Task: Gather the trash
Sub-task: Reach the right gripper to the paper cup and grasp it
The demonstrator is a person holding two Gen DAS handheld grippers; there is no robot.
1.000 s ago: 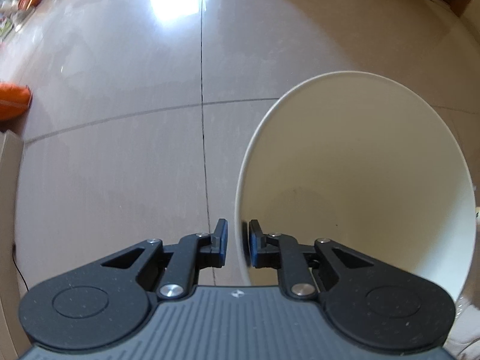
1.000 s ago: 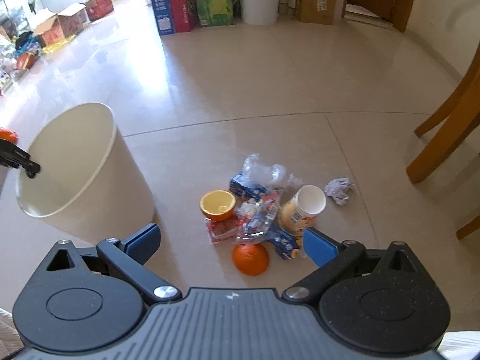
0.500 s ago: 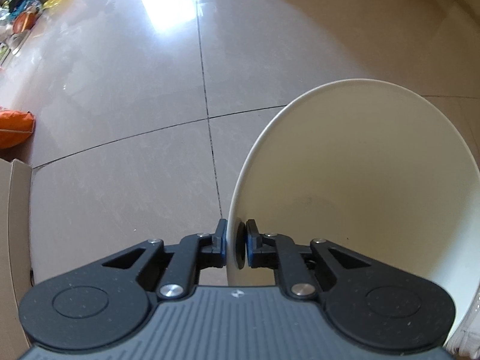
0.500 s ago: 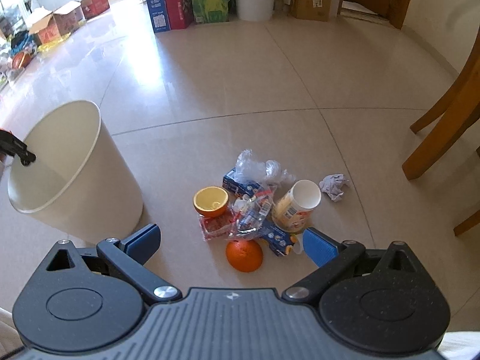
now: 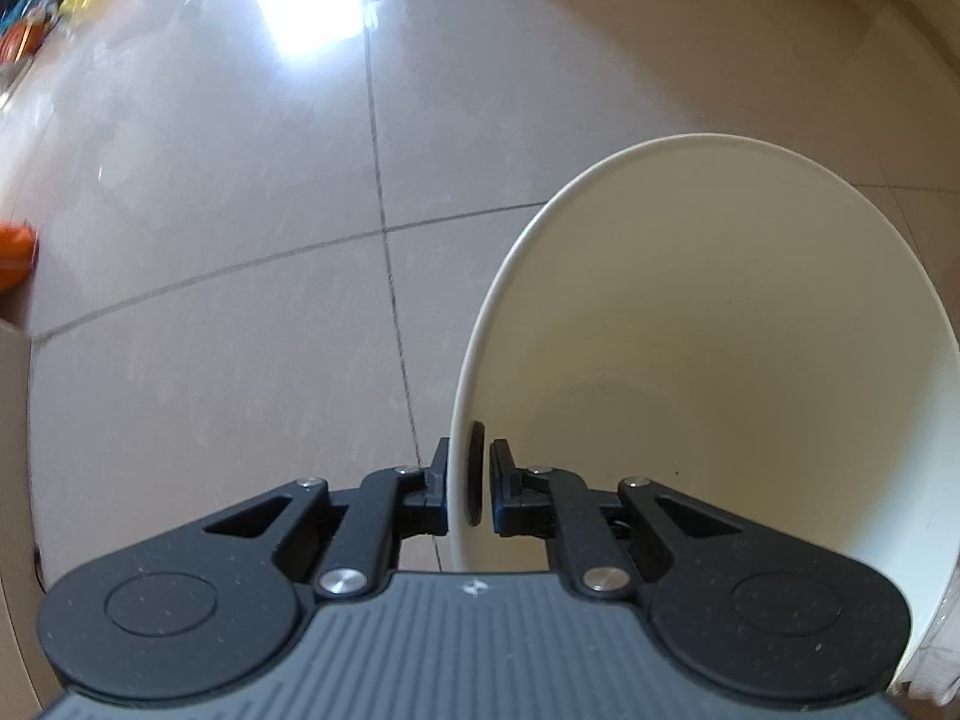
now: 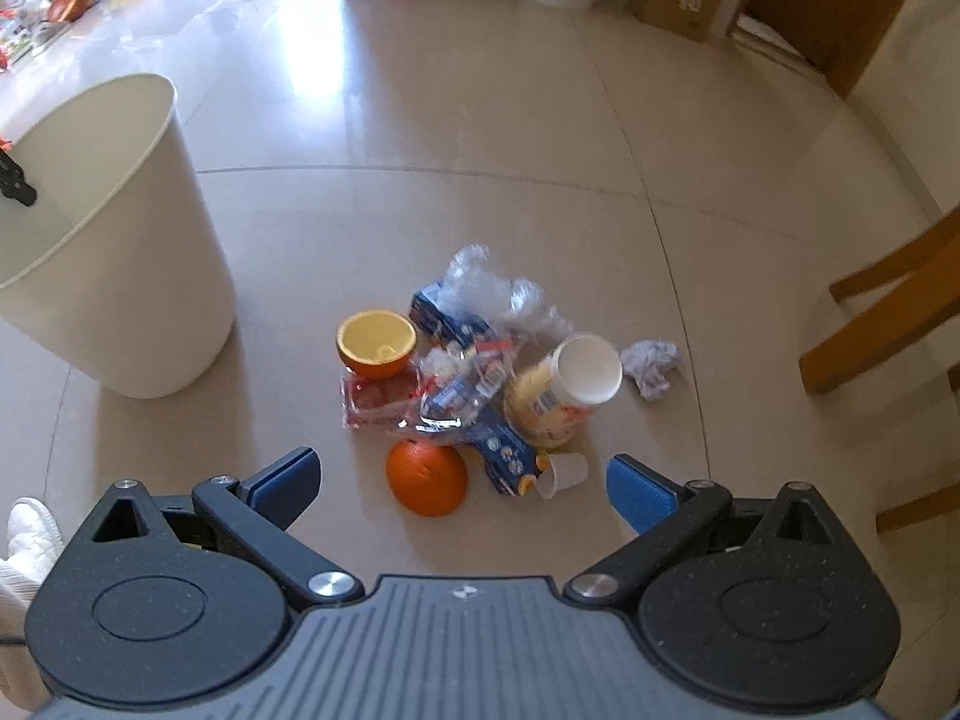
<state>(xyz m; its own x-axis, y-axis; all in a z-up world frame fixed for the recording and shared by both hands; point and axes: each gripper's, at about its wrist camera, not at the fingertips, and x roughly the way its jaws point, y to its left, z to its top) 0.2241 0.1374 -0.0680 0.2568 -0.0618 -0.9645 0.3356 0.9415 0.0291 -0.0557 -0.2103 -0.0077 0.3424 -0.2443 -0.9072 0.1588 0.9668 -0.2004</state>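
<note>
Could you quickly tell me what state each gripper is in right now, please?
Left gripper: closed on the rim of the white bin.
Right gripper: open, holding nothing, above the trash pile.

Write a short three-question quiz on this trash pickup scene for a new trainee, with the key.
1. True or false: the left tongs are shut on the rim of the white bin.
2. Which lies nearest the open right tongs? A) crumpled paper B) domed orange half C) plastic bag
3. Fill in: the other orange half lies with its hollow side facing ____.

Key: 1 true; 2 B; 3 up
</note>
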